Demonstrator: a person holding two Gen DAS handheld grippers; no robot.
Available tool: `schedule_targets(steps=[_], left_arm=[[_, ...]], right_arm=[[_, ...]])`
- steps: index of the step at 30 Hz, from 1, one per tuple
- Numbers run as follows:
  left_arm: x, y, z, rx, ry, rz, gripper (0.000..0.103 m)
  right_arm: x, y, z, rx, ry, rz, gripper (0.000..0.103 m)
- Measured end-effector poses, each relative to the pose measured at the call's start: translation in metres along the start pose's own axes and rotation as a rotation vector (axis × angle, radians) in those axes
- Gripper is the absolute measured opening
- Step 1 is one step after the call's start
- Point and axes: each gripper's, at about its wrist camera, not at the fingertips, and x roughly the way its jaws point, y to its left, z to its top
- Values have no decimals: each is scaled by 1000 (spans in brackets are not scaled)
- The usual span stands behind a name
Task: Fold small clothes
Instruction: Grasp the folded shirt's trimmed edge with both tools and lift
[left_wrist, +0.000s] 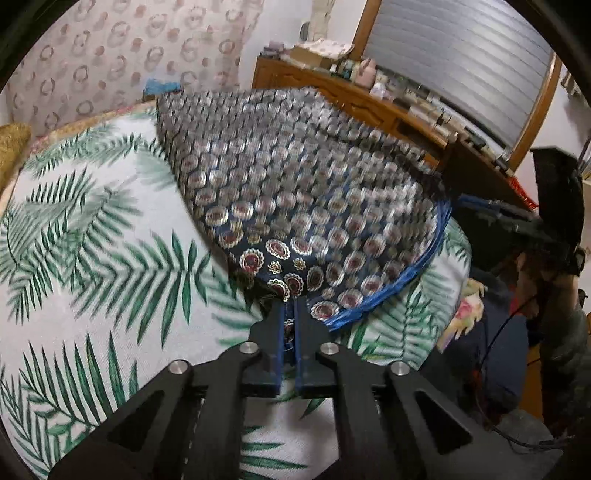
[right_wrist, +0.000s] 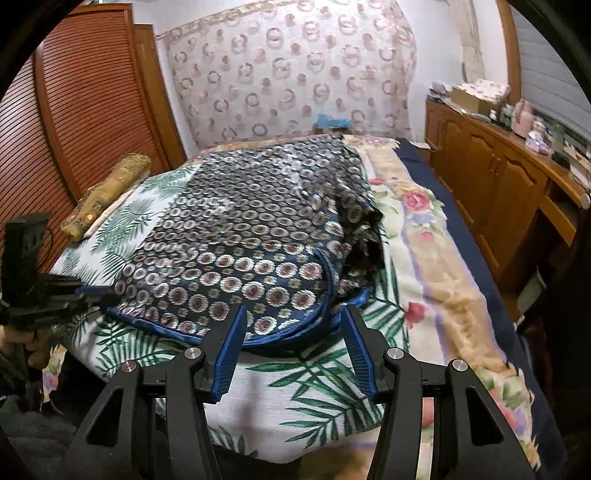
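So the left gripper (left_wrist: 290, 314) is sitting with its blue-padded jaws squeezed nearly together, pinching a corner of the navy medallion-print garment with bright blue piping (left_wrist: 295, 192). From that corner the cloth is stretching up and away, lifted off the white palm-leaf bedcover (left_wrist: 92, 258); most of the print is smearing into blur, so I can't make out any folds there.

Over in the right wrist view, the right gripper (right_wrist: 293, 325) is hovering with jaws about halfway open, nothing between the pads. The garment's (right_wrist: 240, 240) piped hem is lying just past its fingertips, the left fingertip overlapping the hem; can't tell if it's touching. The far right side of the cloth is bunching into dark folds. Further back, a wooden sideboard (right_wrist: 491, 173) is carrying boxes and small bottles, too small to identify.
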Motion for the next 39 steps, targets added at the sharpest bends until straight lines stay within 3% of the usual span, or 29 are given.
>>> schedule_targets(steps=[4, 6, 10, 15, 20, 28, 29, 30, 31, 32, 33, 39], left_arm=[[-25, -5, 26, -2, -78, -45, 3], [-35, -10, 39, 14, -107, -49, 3], [-46, -14, 56, 21, -152, -52, 3], [-50, -11, 63, -2, -184, -60, 3], [-52, -6, 63, -17, -197, -61, 3], [-65, 0, 63, -43, -242, -70, 2], [-67, 0, 63, -41, -247, -72, 2], [-70, 0, 61, -43, -258, -67, 2], [-72, 0, 61, -44, -263, -67, 2], [-73, 1, 60, -40, -262, -69, 2], [-75, 2, 60, -43, -266, -67, 2], [-89, 8, 56, -46, -292, -51, 2]], right_arm=[[-4, 13, 4, -44, -19, 31, 58], [-3, 22, 5, -74, -26, 55, 67], [5, 43, 5, -156, -12, 111, 68], [29, 51, 2, -224, 48, 114, 68], [52, 46, 3, -277, 97, 48, 68], [70, 27, 13, -338, 98, -86, 68], [70, 24, 15, -337, 86, -95, 63], [72, 23, 17, -336, 79, -92, 48], [73, 21, 19, -336, 72, -89, 39], [73, 21, 21, -340, 65, -96, 19], [74, 22, 22, -345, 61, -96, 5], [54, 28, 34, -335, -55, -76, 3]])
